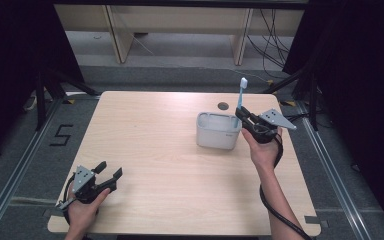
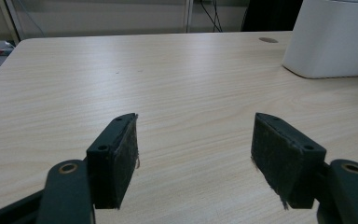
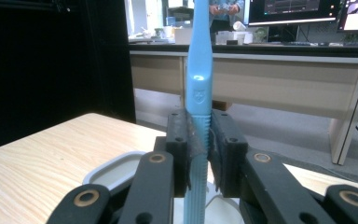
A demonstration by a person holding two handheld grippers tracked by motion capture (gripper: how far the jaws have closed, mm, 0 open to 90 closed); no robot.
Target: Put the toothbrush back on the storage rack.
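Right gripper view: right gripper (image 3: 199, 154) jaws clamped on upright blue toothbrush (image 3: 199, 70), white tub (image 1: 218, 130) just below.
Left gripper (image 2: 196, 149): jaws wide apart, empty, over tabletop (image 2: 168, 79).
Risk: slim handle could pivot, catching the tub's rim.

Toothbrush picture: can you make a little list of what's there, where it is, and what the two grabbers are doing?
toothbrush: light blue, upright, bristle end up
white container: open-topped, on the table's far right part
toothbrush and container: lower end of the toothbrush at the container's right rim; whether it is inside cannot be told
right gripper: shut on the toothbrush handle
left gripper: open, holding nothing, low over the table's near left part
table: light wood
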